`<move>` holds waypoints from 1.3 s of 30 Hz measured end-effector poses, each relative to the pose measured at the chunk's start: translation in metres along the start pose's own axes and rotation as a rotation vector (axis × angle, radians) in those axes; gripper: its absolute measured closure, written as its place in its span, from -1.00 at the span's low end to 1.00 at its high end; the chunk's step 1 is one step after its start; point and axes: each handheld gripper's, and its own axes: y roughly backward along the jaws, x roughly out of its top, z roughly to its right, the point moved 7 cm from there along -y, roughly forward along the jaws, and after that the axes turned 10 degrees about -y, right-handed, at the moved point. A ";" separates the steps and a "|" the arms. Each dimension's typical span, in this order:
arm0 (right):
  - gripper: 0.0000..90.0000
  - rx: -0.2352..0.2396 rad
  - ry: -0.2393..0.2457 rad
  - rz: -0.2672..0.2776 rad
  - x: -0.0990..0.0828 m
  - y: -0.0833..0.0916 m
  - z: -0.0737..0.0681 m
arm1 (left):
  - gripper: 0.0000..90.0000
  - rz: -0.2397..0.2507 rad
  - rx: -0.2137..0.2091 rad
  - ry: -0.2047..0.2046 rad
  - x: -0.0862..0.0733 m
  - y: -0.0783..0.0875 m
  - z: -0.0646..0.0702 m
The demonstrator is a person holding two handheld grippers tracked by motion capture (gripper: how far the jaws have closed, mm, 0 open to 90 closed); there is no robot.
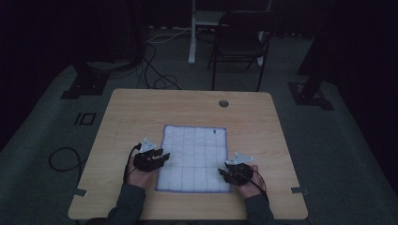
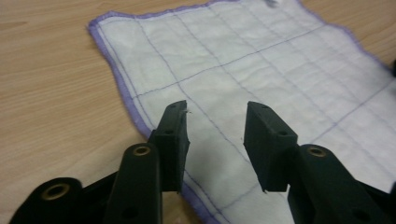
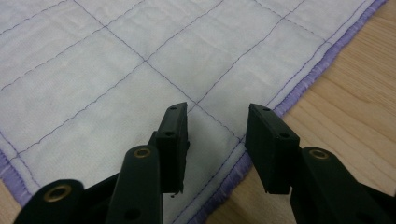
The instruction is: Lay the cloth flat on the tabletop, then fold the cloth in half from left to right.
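A white quilted cloth with purple edging lies flat on the desk. The left gripper and right gripper hover at its near corners, jaws apart and empty. Next, I judge, each must pinch a hem for folding.

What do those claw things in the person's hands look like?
Both are black. The left gripper and the right gripper each have two flat, blocky black jaws on arms with brass-ringed holes, seen in the gripper views. A grey three-cornered plate sits on top of each, and a black cable trails back. The person wears grey sleeves.
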 end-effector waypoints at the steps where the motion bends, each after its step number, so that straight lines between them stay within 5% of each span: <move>1: 0.30 0.000 -0.004 0.000 0.000 0.000 0.000 | 0.31 0.004 -0.014 0.007 0.000 0.001 0.001; 18: 0.27 -0.006 -0.004 0.010 -0.001 0.001 0.001 | 0.29 0.003 -0.040 0.008 -0.004 0.004 0.011; 39: 0.26 -0.014 0.001 0.013 -0.001 0.001 0.000 | 0.22 -0.081 0.104 0.012 -0.017 -0.009 0.001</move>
